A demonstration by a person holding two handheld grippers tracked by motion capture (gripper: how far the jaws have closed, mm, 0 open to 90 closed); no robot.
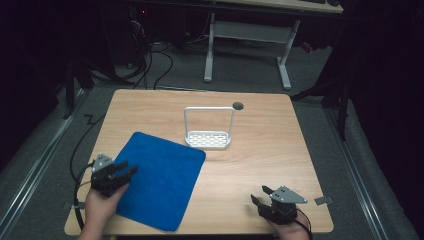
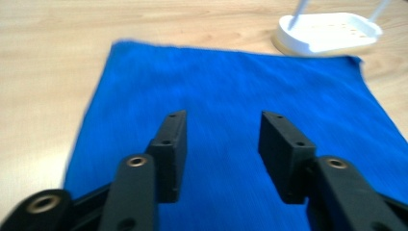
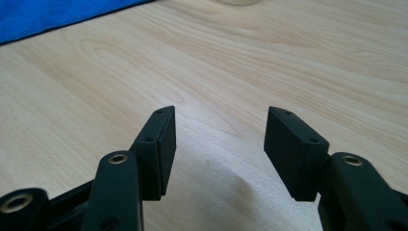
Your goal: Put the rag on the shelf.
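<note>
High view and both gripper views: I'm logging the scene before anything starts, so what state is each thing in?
Blue cloth: spread flat on the table, unfolded, one corner toward the rack.
White rack: upright on its base, nothing in its tray or over its handle.
Left tongs: open, over the cloth, holding nothing.
Right tongs: open, above bare wood, holding nothing.
Table: bears the cloth and the rack.

blue cloth (image 1: 161, 180), white perforated rack (image 1: 208, 139), light wood-grain table (image 1: 270, 150)
</note>
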